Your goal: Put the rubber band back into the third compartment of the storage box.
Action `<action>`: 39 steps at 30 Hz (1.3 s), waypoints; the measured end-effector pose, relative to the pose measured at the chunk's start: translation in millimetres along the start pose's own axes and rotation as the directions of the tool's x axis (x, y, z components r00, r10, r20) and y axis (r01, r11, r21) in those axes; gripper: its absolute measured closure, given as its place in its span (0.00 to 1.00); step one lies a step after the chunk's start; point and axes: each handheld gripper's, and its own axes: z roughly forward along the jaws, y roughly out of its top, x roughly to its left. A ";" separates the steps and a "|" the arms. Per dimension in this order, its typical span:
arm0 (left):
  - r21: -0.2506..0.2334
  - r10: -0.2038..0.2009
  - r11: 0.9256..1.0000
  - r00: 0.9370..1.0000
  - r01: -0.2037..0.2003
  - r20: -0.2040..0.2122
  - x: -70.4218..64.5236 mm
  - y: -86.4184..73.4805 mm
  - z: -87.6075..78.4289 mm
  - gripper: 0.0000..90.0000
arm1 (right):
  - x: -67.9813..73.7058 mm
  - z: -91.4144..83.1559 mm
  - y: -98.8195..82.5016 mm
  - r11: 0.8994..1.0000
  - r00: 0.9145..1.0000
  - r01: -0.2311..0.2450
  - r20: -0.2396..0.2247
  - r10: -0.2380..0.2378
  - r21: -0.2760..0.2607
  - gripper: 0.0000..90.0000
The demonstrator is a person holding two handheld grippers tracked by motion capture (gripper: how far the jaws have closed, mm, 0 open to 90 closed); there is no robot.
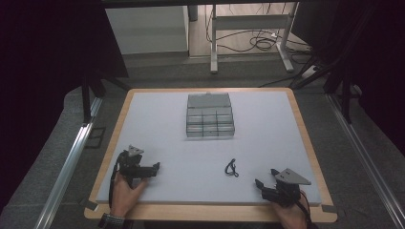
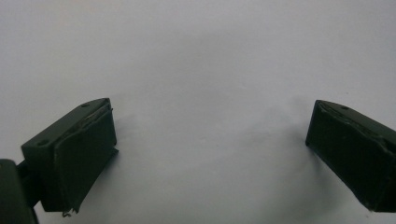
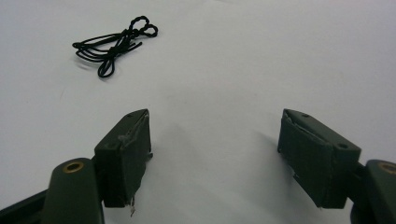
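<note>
Open mat (image 1: 162, 143) between both claws; only cord (image 1: 231, 168) and box (image 1: 209, 116) obstruct.

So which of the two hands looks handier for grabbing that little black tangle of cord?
The right gripper, probably. The black cord lies nearer to it than to the left gripper, and shows ahead of its open, empty jaws in the right gripper view. The left gripper is also open and empty.

The work table (image 1: 305, 143) has a light wooden rim and a pale grey top. Grey carpet (image 1: 52, 157) surrounds it, crossed by aluminium rails (image 1: 67, 167). Beyond stands a white metal frame (image 1: 248, 24) on wood-toned flooring, with loose cables (image 1: 258, 43). Both sides are dark, possibly curtained. Lighting is dim.
</note>
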 end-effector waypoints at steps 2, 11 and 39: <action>0.000 0.000 1.000 1.000 0.000 0.000 0.0 0.0 0.0 0.02 | 0.1 0.0 0.0 1.000 1.000 0.000 0.000 0.000 0.000 0.28; 0.000 0.000 1.000 1.000 0.000 0.000 0.0 0.0 0.0 0.02 | 1.2 0.6 0.3 1.000 1.000 0.000 0.001 0.000 0.004 0.25; -0.001 0.000 1.000 1.000 0.000 0.000 0.0 0.0 0.0 0.02 | 1.1 2.3 14.2 0.995 1.000 0.003 -0.002 -0.003 0.105 0.24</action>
